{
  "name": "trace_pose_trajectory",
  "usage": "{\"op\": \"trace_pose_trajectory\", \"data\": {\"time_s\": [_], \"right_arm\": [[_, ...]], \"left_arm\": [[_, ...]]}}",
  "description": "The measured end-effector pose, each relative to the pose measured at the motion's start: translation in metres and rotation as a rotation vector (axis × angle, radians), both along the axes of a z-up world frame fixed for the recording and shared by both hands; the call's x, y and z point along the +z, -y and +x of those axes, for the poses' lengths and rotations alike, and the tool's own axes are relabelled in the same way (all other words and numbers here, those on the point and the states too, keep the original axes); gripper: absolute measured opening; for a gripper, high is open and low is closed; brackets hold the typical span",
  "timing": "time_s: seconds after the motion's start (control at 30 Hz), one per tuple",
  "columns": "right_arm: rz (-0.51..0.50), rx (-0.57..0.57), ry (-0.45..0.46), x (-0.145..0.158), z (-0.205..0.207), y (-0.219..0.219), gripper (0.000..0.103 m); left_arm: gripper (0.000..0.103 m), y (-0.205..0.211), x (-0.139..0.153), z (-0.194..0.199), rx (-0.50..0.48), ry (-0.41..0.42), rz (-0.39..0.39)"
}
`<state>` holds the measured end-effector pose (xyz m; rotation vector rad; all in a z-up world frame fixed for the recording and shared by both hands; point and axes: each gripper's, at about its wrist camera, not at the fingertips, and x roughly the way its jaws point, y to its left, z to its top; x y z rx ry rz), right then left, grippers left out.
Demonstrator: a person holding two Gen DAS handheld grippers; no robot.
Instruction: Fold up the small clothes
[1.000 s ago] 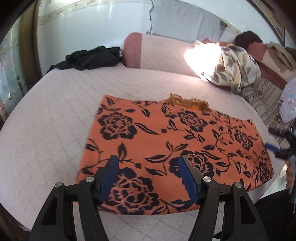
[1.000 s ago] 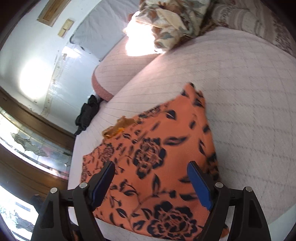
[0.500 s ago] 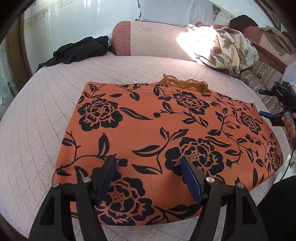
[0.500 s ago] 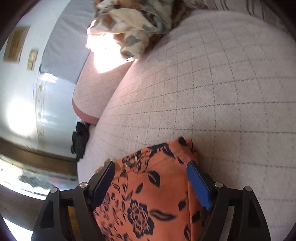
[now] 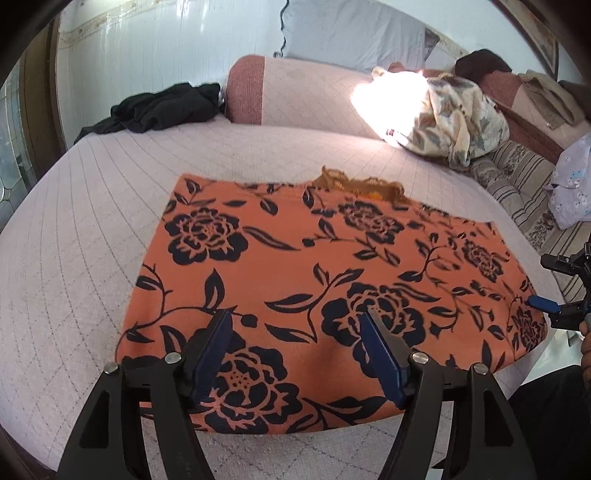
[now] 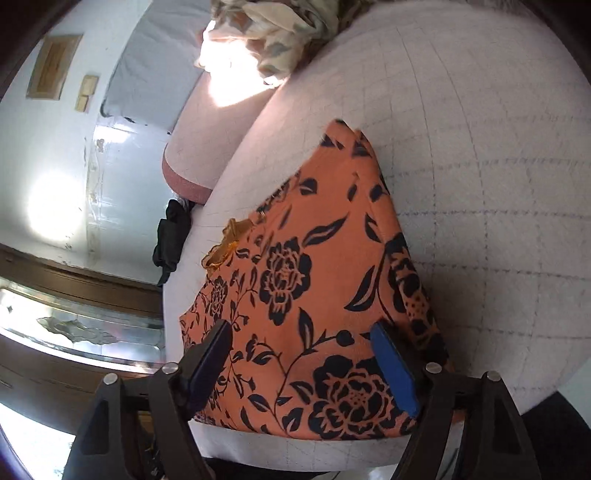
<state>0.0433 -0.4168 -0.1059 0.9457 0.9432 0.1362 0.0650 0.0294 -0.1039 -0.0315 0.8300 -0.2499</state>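
Quilted bed point(image 5: 92, 258) carries a flat orange floral cloth point(image 5: 314, 266). Both left tongs point(image 5: 295, 354) and right tongs point(image 6: 303, 362) are held apart, empty. Soft, limp fabric is best pinched at near-edge corners.

A bedroom in a home; a wide bed point(image 5: 92, 236) under a quilted pinkish cover fills the view; a long bolster point(image 5: 295, 92) and a grey pillow point(image 5: 351, 33) lie at its head; crumpled floral bedding point(image 5: 454, 118) and dark clothes point(image 5: 162, 107) lie about; small framed pictures point(image 6: 53, 66) hang on the pale wall.
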Motion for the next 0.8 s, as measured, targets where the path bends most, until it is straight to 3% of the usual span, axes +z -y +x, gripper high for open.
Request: {"op": "trace_pose_trajectory", "data": {"time_s": [0.13, 0.2, 0.27, 0.43, 0.53, 0.57, 0.6, 0.8], "right_arm": [[-0.025, 0.090, 0.062, 0.017, 0.000, -0.024, 0.082], [-0.071, 0.072, -0.015, -0.003, 0.004, -0.026, 0.083], [-0.060, 0.026, -0.104, -0.021, 0.001, -0.024, 0.082], [-0.127, 0.060, 0.011, 0.010, -0.008, -0.039, 0.083], [-0.121, 0.072, -0.036, -0.011, -0.007, -0.041, 0.083], [-0.107, 0.029, -0.091, -0.024, -0.009, -0.031, 0.081], [-0.069, -0.006, -0.073, -0.024, -0.013, -0.025, 0.081], [-0.138, 0.050, 0.000, 0.013, 0.011, -0.035, 0.081]], "left_arm": [[0.076, -0.002, -0.005, 0.003, 0.020, -0.014, 0.010], [0.076, -0.005, -0.016, 0.009, 0.030, -0.066, 0.008], [0.076, -0.006, -0.018, 0.008, 0.025, -0.060, 0.008], [0.076, -0.007, -0.005, 0.001, 0.022, 0.017, 0.007], [0.077, -0.009, -0.014, 0.010, 0.035, -0.042, -0.013], [0.077, -0.010, -0.016, 0.012, 0.037, -0.054, -0.009], [0.077, -0.010, -0.016, 0.011, 0.032, -0.047, -0.009], [0.077, -0.010, -0.018, 0.006, 0.020, -0.032, 0.002]]}}
